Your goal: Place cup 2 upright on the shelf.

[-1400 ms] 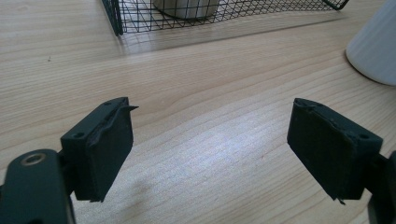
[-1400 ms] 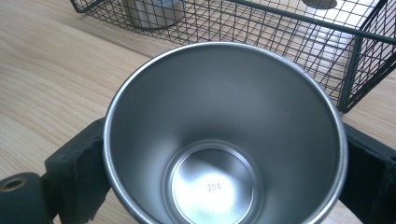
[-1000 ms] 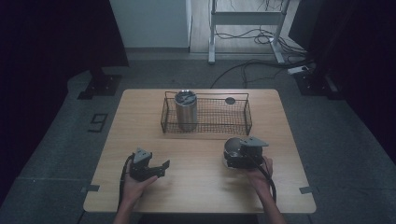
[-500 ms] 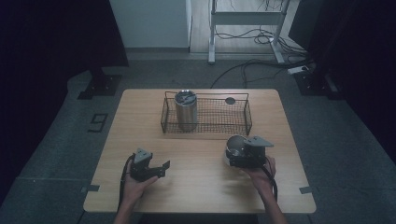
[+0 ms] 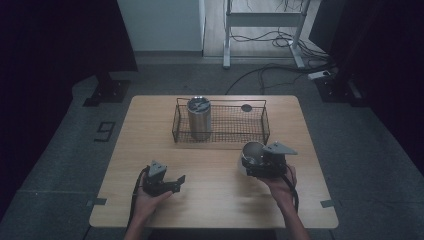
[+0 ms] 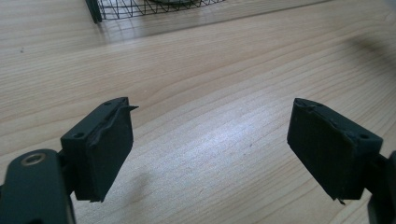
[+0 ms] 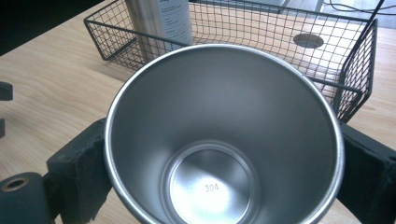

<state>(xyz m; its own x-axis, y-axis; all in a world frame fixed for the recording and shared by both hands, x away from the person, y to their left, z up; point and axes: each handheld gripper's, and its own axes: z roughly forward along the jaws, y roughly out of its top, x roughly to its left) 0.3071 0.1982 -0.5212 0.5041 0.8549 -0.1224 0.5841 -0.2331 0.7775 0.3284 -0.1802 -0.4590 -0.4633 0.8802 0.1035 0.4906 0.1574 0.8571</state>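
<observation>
The right gripper (image 5: pixel 256 161) clamps the steel cup (image 7: pixel 224 140) between its jaws and has lifted it slightly off the table (image 5: pixel 220 200), probably toward the wire basket (image 5: pixel 260 131). The left gripper (image 5: pixel 172 182) rests open, empty.

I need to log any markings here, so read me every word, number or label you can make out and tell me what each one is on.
"304": stamped on the inside bottom of the steel cup held in the right gripper.
Label on the tumbler in the wire basket: dark print, cut off at the frame's top, too small to read.
Nothing else carries readable text.
</observation>
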